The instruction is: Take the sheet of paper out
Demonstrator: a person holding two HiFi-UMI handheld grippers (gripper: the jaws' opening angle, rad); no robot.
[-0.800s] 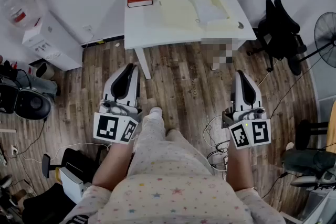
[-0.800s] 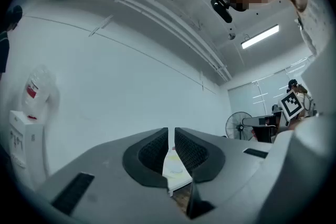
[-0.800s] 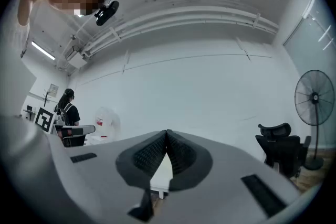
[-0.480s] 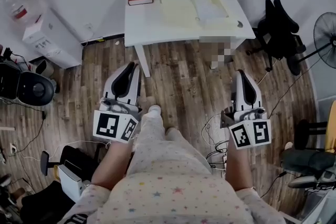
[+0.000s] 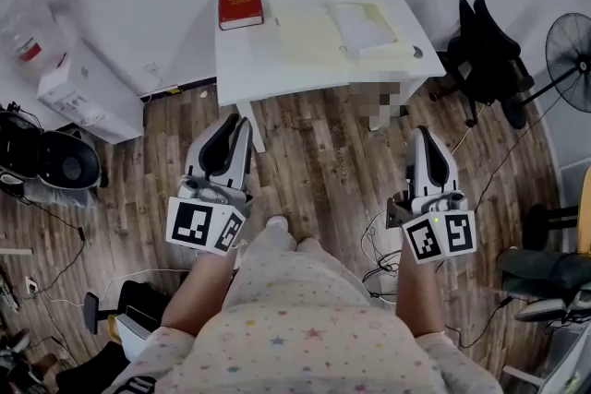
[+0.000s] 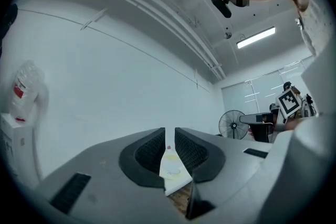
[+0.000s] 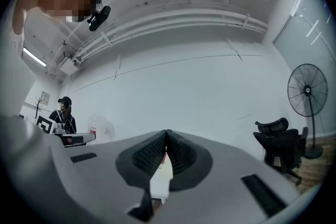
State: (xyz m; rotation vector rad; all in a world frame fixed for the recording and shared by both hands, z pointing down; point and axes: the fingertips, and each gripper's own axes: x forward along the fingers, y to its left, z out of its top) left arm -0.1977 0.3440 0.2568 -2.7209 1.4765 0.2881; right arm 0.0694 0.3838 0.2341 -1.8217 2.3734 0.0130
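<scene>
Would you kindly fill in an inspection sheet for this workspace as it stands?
Surface: white table on a wood floor.
Job's things: what looks like a sheet lying flat on a cream folder, untouched.
Clutter: red book at the table's left corner; two small items at the far edge.
Grippers: left claw narrowly apart, empty; right claw shut, empty; both short of the table.
Cables: loose cables on the floor.
Surroundings: black chair, fan, white box.

Overhead view, two low forward views
</scene>
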